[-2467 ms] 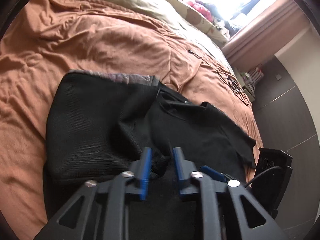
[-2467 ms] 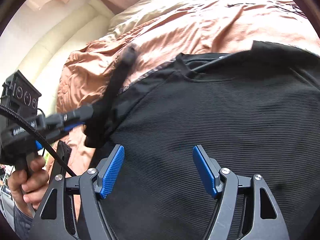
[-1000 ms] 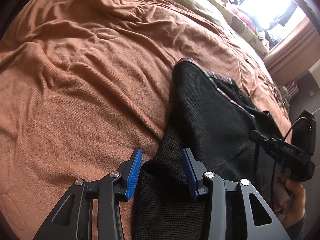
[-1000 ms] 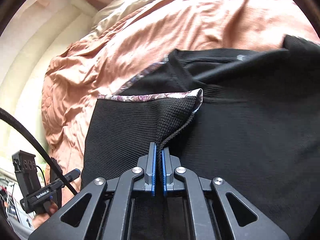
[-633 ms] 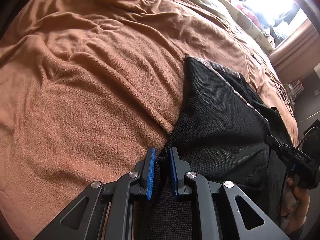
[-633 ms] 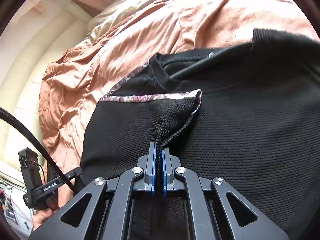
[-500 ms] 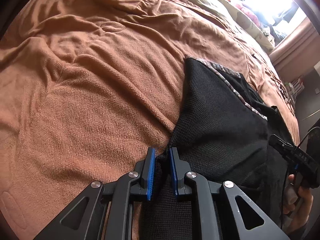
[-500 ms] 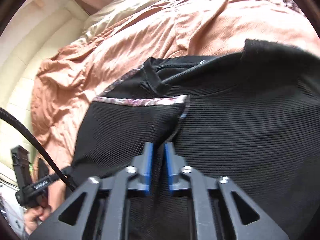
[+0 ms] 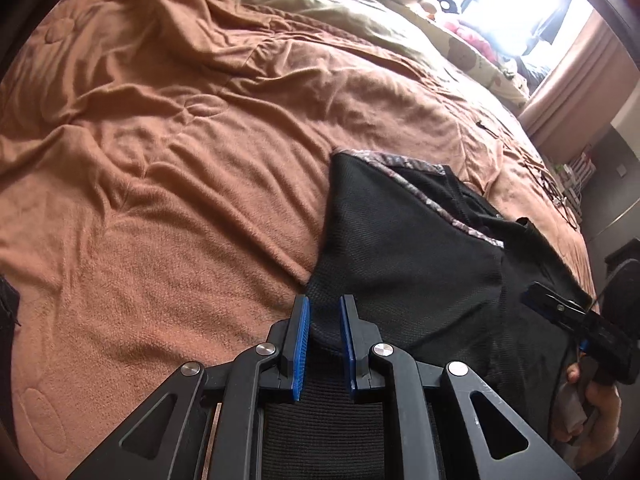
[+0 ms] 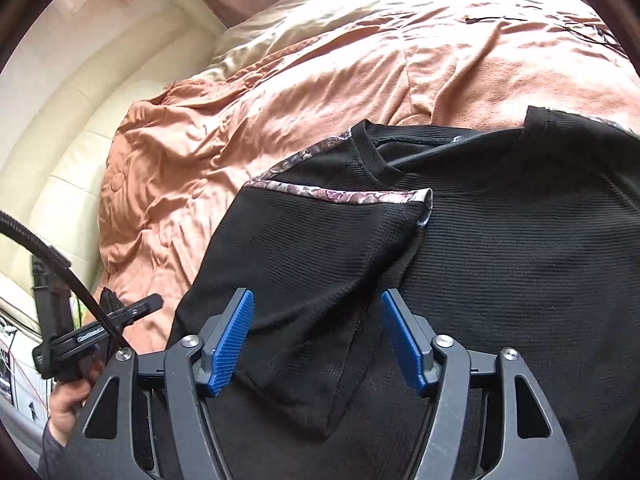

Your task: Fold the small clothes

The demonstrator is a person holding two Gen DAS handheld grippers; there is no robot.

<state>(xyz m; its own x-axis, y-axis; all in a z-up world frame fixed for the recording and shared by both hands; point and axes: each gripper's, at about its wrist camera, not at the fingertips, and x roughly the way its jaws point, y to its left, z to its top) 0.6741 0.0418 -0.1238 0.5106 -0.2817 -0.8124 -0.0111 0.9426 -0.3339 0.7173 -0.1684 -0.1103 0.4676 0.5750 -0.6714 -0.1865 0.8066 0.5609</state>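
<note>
A black knit top (image 10: 500, 264) lies on the near right part of an orange blanket (image 9: 168, 168), with one side panel, edged in patterned trim (image 10: 340, 194), folded inward over the body. The right gripper (image 10: 316, 336) hovers just above that folded panel, its jaws spread wide and holding nothing. The left gripper (image 9: 323, 338) sits at the garment's near left edge, jaws parted a little with fabric between them; whether they grip it I cannot tell. The first side fold looks laid down. Next, the far right side likely needs pinching and folding across to match
</note>
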